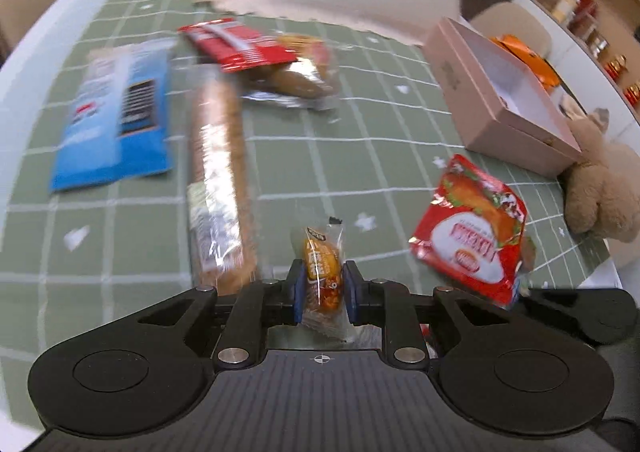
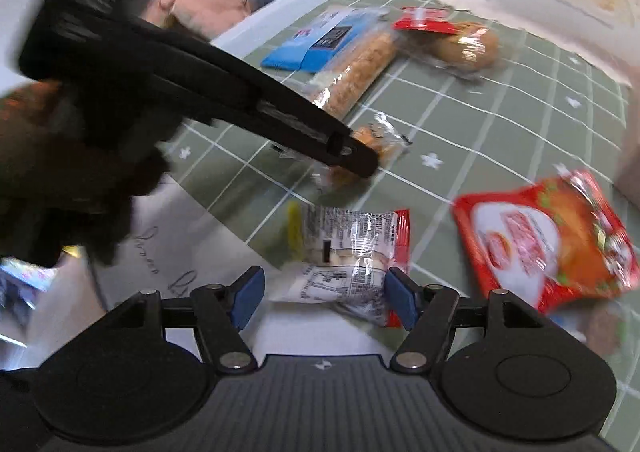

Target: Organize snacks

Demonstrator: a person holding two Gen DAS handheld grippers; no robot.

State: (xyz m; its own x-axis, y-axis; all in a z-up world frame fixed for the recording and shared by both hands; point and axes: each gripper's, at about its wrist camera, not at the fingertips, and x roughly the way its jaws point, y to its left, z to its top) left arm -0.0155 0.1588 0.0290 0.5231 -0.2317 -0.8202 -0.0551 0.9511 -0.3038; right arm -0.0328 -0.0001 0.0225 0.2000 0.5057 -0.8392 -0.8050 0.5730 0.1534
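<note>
My left gripper (image 1: 323,286) is shut on a small orange-brown wrapped snack (image 1: 323,272), held just above the green checked mat (image 1: 360,140). From the right wrist view the left gripper (image 2: 356,156) reaches in from the left with that snack (image 2: 378,142) in its tip. My right gripper (image 2: 325,294) is open, its blue pads on either side of a clear-and-red printed packet (image 2: 352,248) lying at the mat's near edge. A red noodle packet (image 1: 472,228) lies to the right, also in the right wrist view (image 2: 548,240).
A pink open box (image 1: 500,96) with an orange packet inside stands at the right, a plush bear (image 1: 604,188) beside it. A blue packet (image 1: 116,116), a long cracker sleeve (image 1: 220,180), a red wrapper (image 1: 236,40) and a bun (image 1: 296,80) lie on the mat.
</note>
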